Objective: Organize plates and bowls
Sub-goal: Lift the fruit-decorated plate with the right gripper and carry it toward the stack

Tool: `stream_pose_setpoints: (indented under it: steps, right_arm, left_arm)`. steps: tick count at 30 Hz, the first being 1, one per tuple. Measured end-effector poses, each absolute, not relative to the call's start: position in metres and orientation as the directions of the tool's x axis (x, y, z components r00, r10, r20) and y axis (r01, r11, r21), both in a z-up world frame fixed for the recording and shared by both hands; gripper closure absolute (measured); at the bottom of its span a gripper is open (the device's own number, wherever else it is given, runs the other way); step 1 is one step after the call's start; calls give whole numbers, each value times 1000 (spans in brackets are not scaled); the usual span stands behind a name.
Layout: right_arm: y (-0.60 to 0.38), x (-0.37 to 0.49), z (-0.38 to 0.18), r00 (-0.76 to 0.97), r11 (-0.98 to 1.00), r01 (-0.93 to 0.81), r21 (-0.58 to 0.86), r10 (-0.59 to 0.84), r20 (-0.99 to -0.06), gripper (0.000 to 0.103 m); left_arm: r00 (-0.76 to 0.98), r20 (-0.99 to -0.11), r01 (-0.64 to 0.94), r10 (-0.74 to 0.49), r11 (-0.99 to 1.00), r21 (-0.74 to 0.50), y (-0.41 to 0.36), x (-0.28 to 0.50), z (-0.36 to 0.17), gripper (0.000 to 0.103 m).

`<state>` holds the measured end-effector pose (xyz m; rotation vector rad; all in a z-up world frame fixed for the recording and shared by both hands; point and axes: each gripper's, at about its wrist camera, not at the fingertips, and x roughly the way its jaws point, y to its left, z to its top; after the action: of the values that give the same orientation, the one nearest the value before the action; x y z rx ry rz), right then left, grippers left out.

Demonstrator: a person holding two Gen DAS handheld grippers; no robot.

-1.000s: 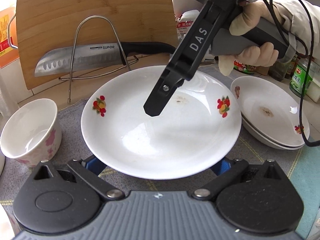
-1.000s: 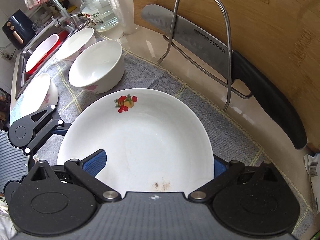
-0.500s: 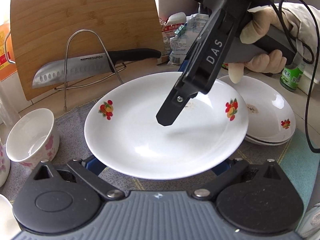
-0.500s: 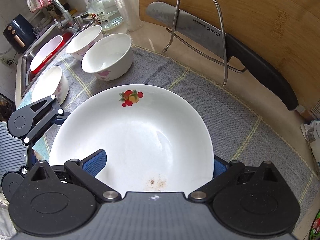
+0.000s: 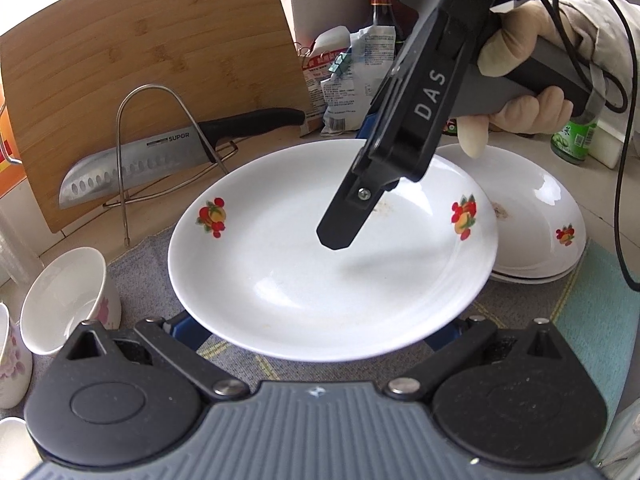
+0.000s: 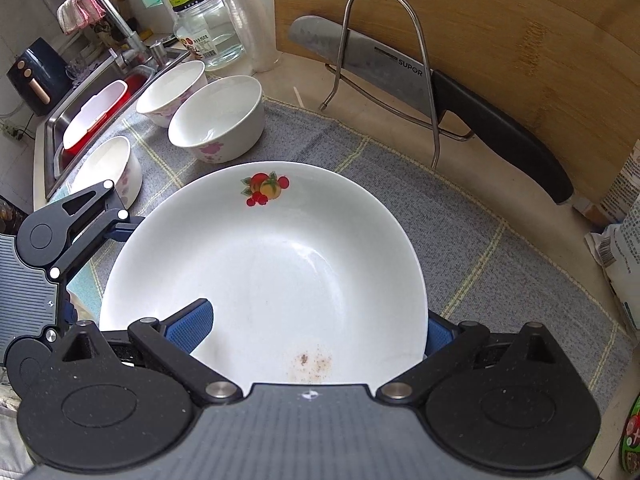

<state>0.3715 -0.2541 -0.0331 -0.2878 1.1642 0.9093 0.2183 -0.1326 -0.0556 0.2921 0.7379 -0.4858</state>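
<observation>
The left gripper (image 5: 316, 336) is clamped on the near rim of the plate (image 5: 312, 272), held above the grey mat (image 6: 460, 240). The right gripper (image 6: 316, 332) pinches its opposite rim. Both should carry it level toward the stacked plates (image 5: 532, 220) at far right, lowering gently so rims nest before either lets go.

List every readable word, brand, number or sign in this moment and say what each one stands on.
"SUPOR": on the knife blade, legible in both wrist views.
"DAS": white letters on the right gripper's black finger arm.
Unreadable: print on the food packets, the green bottle's label and the glass jar's label, all too small or blurred.
</observation>
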Motion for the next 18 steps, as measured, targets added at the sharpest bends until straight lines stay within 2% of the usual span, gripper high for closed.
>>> stream_pose_setpoints:
  steps: [18]
  right_arm:
    - [-315, 351, -19, 211, 735, -637, 232, 455, -865, 0]
  left_arm:
    - [591, -687, 650, -422, 754, 96, -173, 227, -49, 1]
